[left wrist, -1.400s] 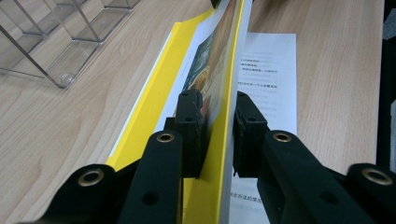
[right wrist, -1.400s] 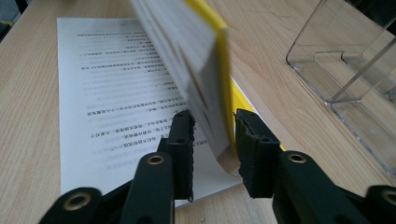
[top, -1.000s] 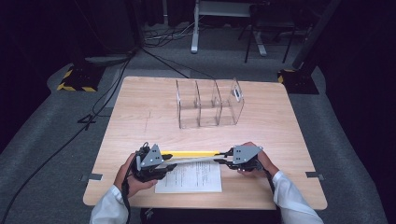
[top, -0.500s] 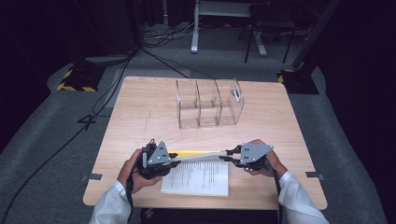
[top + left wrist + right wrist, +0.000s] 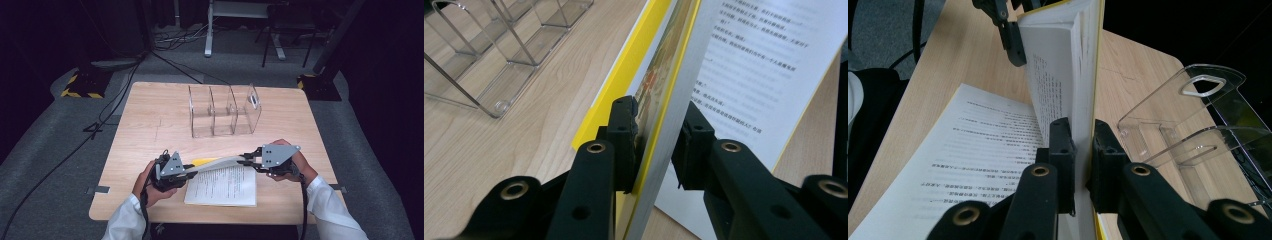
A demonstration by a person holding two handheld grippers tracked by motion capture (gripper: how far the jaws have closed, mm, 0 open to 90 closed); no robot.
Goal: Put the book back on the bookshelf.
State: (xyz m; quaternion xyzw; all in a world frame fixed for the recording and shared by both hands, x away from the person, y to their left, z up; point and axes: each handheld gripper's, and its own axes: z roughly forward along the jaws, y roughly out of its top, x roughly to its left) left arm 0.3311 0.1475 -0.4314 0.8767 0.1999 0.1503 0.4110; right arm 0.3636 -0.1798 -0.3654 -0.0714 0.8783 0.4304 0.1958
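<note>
Dark floor with cables surrounds a wooden table (image 5: 150, 120), seen from above. Toward its far side stands a clear rack (image 5: 224, 111) with three compartments, well apart from the hands.

At the near edge lies an open book (image 5: 222, 184). Its lower pages rest flat on the table, printed text facing up. An upper wad of pages, with the yellow cover on the far side, is lifted off the flat pages and spans between the two grippers, sagging slightly in the middle.

The left gripper (image 5: 189, 171) grips the left end of that lifted wad. In the left gripper view its jaws have just been closing, and they now pinch the yellow cover and white pages, one pad (image 5: 624, 135) on the cover side and the other on the text side. The rack's base (image 5: 499, 55) shows beyond on the wood.

The right gripper (image 5: 248, 160) clamps the right end, held a little higher than the left. In the right gripper view its jaws press on both faces of the page wad (image 5: 1068, 65), which stands on edge, with the flat pages (image 5: 968, 145) to one side and the rack (image 5: 1198, 125) to the other. The left gripper (image 5: 1010, 22) appears at the wad's far end.

White sleeves (image 5: 330, 210) enter from the bottom edge of the high view.
</note>
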